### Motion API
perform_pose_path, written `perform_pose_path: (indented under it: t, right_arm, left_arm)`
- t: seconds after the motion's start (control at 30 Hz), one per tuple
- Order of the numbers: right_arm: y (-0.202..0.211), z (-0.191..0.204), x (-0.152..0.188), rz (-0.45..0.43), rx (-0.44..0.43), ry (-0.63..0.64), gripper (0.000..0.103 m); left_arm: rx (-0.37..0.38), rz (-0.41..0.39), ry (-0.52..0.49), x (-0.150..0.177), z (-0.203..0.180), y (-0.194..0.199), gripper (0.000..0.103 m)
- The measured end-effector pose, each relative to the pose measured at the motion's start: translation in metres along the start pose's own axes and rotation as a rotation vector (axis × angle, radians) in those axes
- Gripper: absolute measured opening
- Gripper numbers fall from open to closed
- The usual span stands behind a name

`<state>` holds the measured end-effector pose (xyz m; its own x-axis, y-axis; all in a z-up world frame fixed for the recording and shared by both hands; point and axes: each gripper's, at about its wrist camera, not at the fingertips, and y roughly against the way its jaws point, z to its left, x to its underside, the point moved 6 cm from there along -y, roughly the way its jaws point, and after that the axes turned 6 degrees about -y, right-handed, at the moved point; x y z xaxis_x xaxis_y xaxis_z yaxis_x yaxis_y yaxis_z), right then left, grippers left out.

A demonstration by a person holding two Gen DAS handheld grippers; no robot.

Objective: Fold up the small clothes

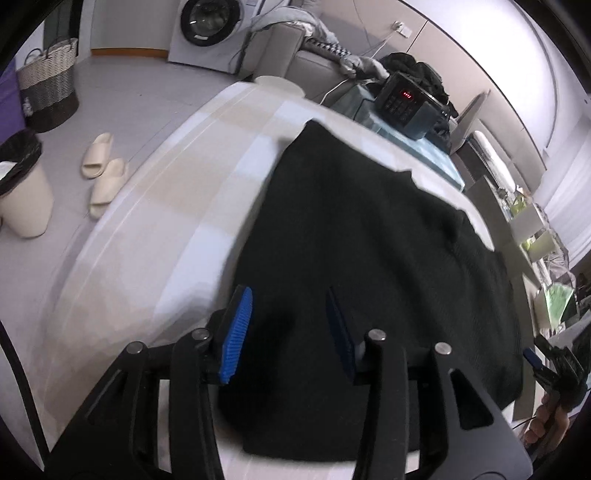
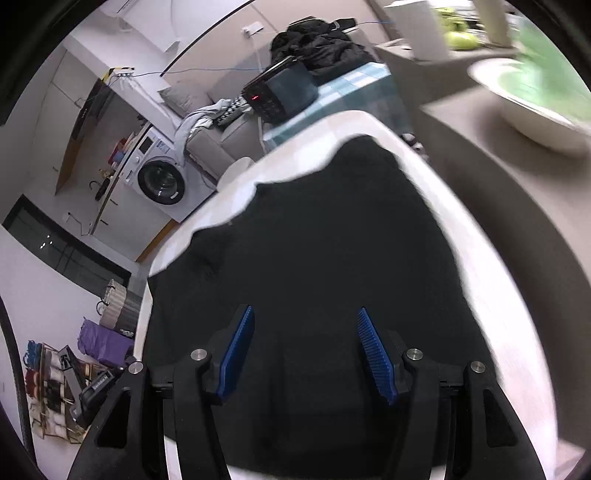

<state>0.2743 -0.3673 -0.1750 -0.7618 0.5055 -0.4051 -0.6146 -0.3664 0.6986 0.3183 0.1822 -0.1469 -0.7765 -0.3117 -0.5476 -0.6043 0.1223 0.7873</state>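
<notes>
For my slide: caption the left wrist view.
Open left gripper above a black garment spread on a white table.

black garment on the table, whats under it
The black garment lies spread on a white table, bare around its edges. Whatever sits beneath the cloth's middle is covered.

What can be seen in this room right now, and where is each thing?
Garment: one, black, spread flat on the table.
Table: one, white, under the garment.
Washing machine: one, white, far side of the room.
Slippers: two, cream, on the floor.
Laundry basket: one, woven grey and white, on the floor.
Bin: one, cream with black liner, beside the slippers.
Left gripper: blue fingers apart, nothing held, over the garment.
Right gripper: blue fingers apart, nothing held, over the garment.
</notes>
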Motion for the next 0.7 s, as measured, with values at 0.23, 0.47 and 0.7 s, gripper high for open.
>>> perform_pose_path:
  t: [0.23,0.47,0.7]
  right_arm:
    - [0.048,-0.053,0.054,-0.039,0.08,-0.052,0.063]
    - [0.066,-0.077,0.071,-0.07,0.114,-0.089,0.063]
    - [0.065,-0.102,0.077,-0.033,0.025,-0.211,0.063]
  left_arm:
    - [-0.018,0.039,-0.012,0.056,0.012,0.013,0.044]
    - [-0.01,0.001,-0.056,0.064,0.004,0.027,0.018]
    - [-0.036,0.005,-0.064,0.063,0.004,0.033,0.018]
